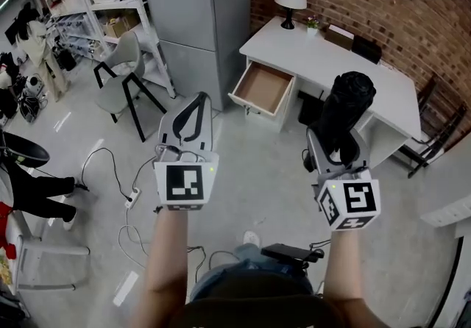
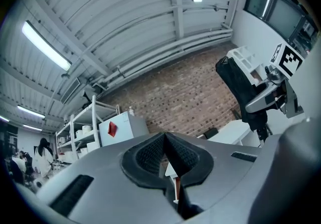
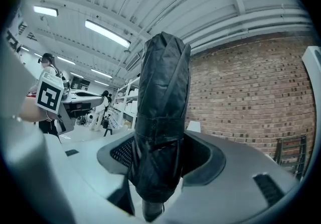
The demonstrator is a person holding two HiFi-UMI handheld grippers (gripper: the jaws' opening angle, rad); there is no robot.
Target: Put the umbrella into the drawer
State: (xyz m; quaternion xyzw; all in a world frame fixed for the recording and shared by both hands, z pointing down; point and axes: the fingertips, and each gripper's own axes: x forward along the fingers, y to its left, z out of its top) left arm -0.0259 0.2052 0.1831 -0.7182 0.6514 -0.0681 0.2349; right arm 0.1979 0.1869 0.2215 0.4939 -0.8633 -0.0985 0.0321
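My right gripper (image 1: 337, 141) clamps the umbrella (image 1: 347, 102), which sticks out ahead of its jaws. My left gripper (image 1: 199, 100) has its jaw tips together. The open drawer (image 1: 263, 88) lies ahead, between the two grippers. The desk (image 1: 331, 62) stands beyond the right one.

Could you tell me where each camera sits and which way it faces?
Head view: on the person's head, looking steeply down at desk and open drawer; forearms and both hand-held grippers show.
Left gripper view: on the left hand-held gripper, facing brick wall along shut jaws.
Right gripper view: on the right hand-held gripper, facing brick wall past the clamped umbrella.
Shared by both gripper views: brick wall, the other gripper.
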